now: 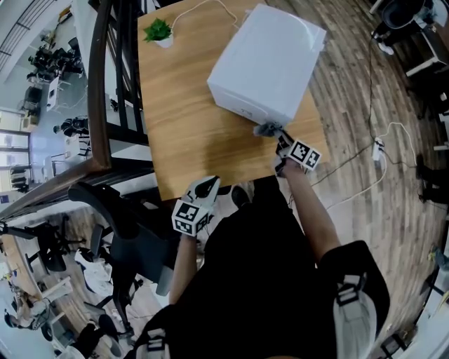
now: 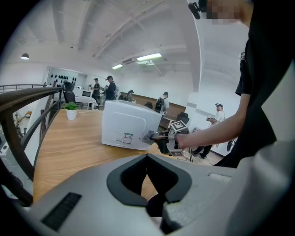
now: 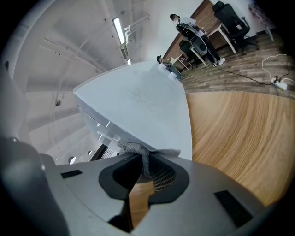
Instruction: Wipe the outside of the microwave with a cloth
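Observation:
A white microwave (image 1: 266,63) stands on the wooden table (image 1: 182,119), toward its right side. My right gripper (image 1: 282,142) is shut on a grey cloth (image 1: 267,129) and presses it against the microwave's near lower corner. The right gripper view shows the cloth (image 3: 138,150) bunched between the jaws of the right gripper (image 3: 140,156), flat against the microwave (image 3: 138,106). My left gripper (image 1: 203,191) hangs at the table's front edge, away from the microwave, shut with nothing in it. The left gripper view looks past the left gripper (image 2: 147,156) to the microwave (image 2: 124,126), cloth (image 2: 148,136) and right gripper (image 2: 162,137).
A small potted plant (image 1: 158,31) sits at the table's far left corner, and a white cable (image 1: 210,5) runs behind the microwave. A dark railing (image 1: 102,84) borders the table's left side. A power strip (image 1: 379,147) with cables lies on the floor at right.

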Tool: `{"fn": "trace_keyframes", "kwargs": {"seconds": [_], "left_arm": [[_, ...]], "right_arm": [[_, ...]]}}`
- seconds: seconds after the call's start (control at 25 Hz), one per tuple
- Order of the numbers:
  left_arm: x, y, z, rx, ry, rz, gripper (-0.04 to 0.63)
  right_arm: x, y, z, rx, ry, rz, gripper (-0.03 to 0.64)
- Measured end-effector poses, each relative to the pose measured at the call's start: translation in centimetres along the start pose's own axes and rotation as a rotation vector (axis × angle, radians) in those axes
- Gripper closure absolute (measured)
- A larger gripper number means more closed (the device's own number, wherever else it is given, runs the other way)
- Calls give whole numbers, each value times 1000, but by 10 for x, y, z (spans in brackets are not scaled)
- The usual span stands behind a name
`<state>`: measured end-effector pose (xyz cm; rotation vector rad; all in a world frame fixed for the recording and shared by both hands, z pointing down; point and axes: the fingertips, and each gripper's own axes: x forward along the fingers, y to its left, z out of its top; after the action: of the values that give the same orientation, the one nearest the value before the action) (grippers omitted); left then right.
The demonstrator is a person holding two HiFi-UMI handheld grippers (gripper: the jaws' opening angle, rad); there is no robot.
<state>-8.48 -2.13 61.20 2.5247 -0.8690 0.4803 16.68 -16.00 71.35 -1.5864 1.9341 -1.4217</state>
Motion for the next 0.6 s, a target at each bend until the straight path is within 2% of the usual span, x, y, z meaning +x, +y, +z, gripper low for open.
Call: {"fn": "trace_keyframes", "kwargs": {"seconds": [0.6], "left_arm": [[7, 10, 3, -21, 5, 29, 594]], "right_arm": [[15, -9, -14, 53, 47, -29, 576]]}}
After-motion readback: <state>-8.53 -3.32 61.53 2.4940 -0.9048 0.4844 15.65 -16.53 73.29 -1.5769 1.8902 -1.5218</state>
